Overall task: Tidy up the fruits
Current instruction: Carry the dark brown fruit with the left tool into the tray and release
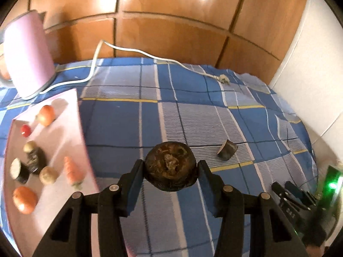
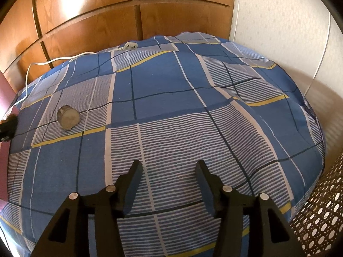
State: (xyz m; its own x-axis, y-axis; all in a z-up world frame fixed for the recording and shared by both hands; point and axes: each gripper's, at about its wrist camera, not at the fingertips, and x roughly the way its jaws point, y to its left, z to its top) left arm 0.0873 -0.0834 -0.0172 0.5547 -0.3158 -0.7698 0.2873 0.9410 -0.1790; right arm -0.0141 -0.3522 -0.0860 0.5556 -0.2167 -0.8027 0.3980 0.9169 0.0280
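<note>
Dark brown and rough-skinned, a round fruit (image 1: 170,166) sits clamped between the 2 pads of the left gripper (image 1: 170,169), lifted above the blue checked cloth (image 1: 133,117). Just left of it lies a pink tray (image 1: 64,135) holding an orange fruit (image 1: 24,199), a carrot (image 1: 72,172) and other small pieces. A cut dark piece (image 1: 227,150) rests on the cloth to the right — apart from the tray. The right gripper (image 2: 169,184) hangs over the cloth with its jaws parted and nothing between them.
</note>
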